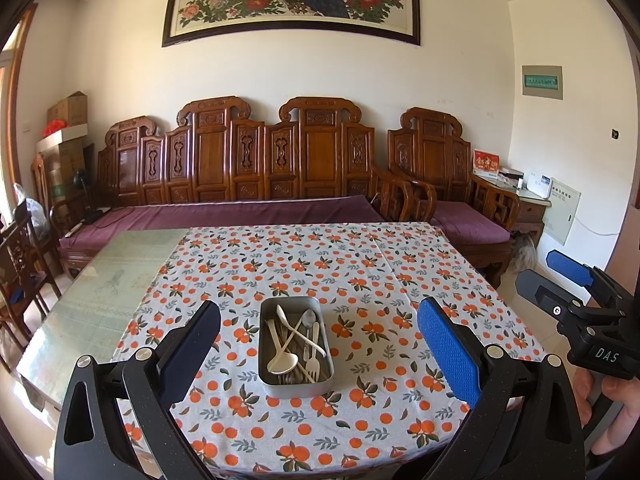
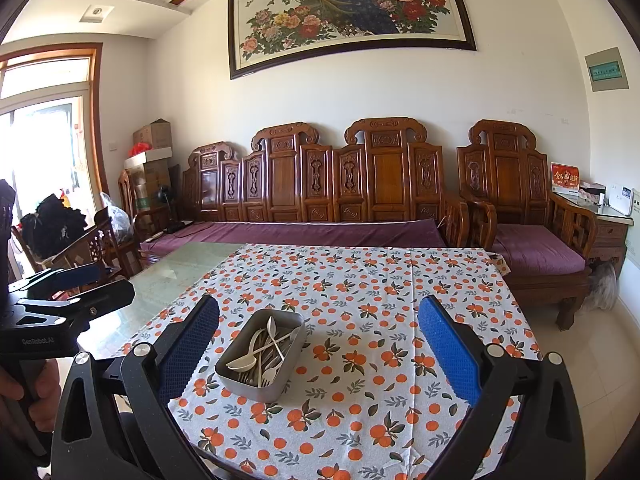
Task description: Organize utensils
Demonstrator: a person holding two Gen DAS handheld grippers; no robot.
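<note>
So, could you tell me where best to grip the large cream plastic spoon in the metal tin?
Probably by its slim handle, coming from above: the large cream plastic spoon lies on the pile inside the grey rectangular metal tin, whose walls block a sideways approach.

The only obstacle on the tablecloth (image 1: pixel 360 280) is the metal tray (image 1: pixel 295 388), which stands near the front edge; the cloth on all sides of it is bare, so a gripper can come from left, right or behind. Inside the tray the utensils (image 1: pixel 294 344) lie crossed on each other, with little room between them. The glass table top (image 1: pixel 104 280) at the left is also free.
</note>
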